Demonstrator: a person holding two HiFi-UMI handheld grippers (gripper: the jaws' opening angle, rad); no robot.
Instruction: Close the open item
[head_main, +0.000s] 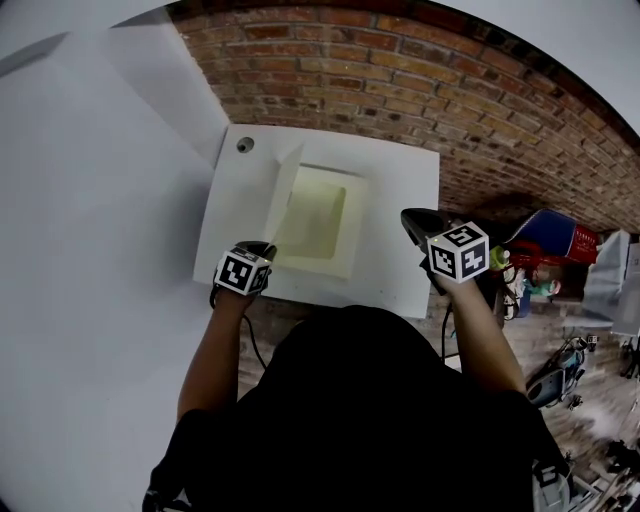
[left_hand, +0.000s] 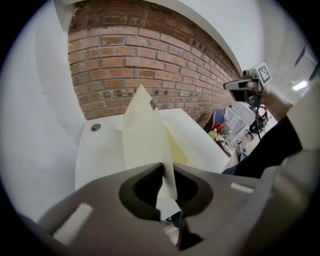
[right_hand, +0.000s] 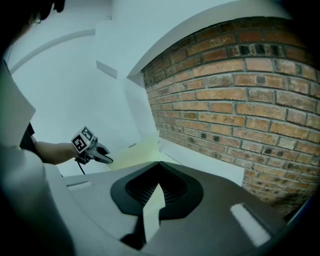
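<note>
- Flap (head_main: 282, 195) of white box (head_main: 400, 200) raised, standing along left side of cream-lined opening (head_main: 320, 215).
- Box set against brick wall (head_main: 450, 90); small round fitting (head_main: 245, 145) at its far-left corner.
- Left hand-held gripper (head_main: 268, 247) clamped on flap's near edge, thin cream sheet pinched between the closed jaws.
- Right hand-held gripper (head_main: 405, 213) with jaws together, nothing between them; held in the air over box's right side, well apart from flap.

Seeing a white table (head_main: 400, 200) standing against a brick wall (head_main: 450, 90), carrying 1 open cream box (head_main: 330, 262) near its middle and showing 1 round hole (head_main: 245, 145) at its far-left corner.
</note>
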